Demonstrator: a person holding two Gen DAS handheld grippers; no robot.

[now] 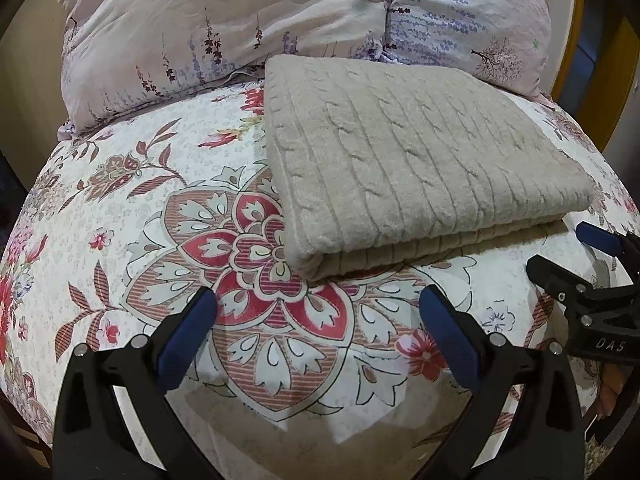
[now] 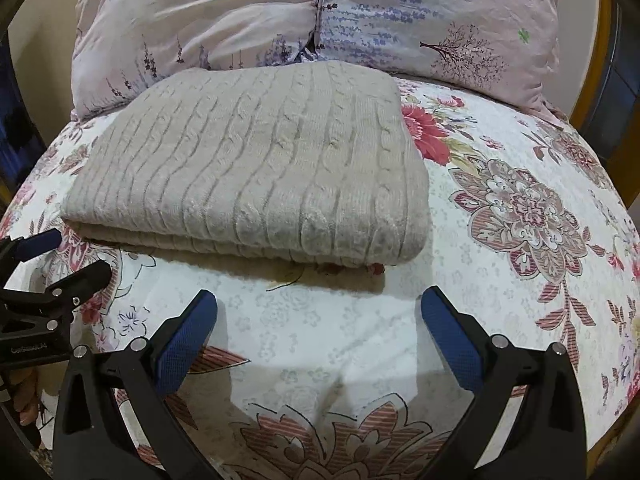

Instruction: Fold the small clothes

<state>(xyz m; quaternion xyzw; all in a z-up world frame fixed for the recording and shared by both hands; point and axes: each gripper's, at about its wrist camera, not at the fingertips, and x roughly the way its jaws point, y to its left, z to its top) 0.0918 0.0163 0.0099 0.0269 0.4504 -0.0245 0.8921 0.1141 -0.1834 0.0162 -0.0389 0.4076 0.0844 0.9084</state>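
Three letters, "DAS", mark the right claw (image 1: 592, 256) beside folded knitwear (image 1: 420, 160).

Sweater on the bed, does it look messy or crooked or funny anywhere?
Nothing stands out. The beige sweater lies neatly folded into a flat rectangle on the flowery bedspread, just in front of the pillows. Its edges line up, with no sleeve sticking out. The left gripper and right gripper are both open and not touching it.

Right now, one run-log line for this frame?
stage: fold looks done | beige knit garment: folded, on floral bedspread, by pillow | left gripper: open, empty | right gripper: open, empty
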